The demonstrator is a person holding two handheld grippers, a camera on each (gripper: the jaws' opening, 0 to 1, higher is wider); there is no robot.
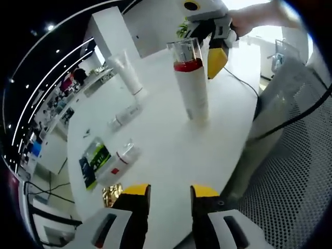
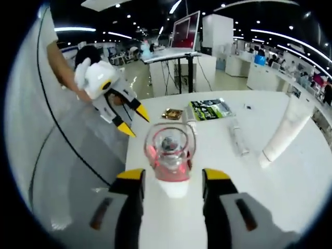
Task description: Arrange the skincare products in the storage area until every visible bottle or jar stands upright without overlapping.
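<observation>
Now I hold my right claw (image 2: 171, 181) up by the top of a tall white bottle (image 1: 191, 83). Its two yellow-tipped jaws sit wide apart, one on each side of the bottle's clear cap (image 2: 170, 148), and I cannot tell if they touch it. The bottle has a red band under that cap and stands upright on the round white table (image 1: 166, 150).

My left claw (image 1: 170, 193) is low over the near edge of the table. Its jaws are apart and hold nothing.

Farther back, a white tube (image 1: 127, 70) stands on its cap. Near it a small clear bottle (image 1: 124, 116) lies on its side. Closer to my left claw, a white bottle with a red label (image 1: 120, 162) lies flat too. Just beside it is a green and black packet (image 1: 93, 161), also flat. A small gold thing (image 1: 111, 194) sits near the table edge, close to my left claw.

In the right gripper view, a desk with a screen (image 2: 185, 31) stands behind the table.
</observation>
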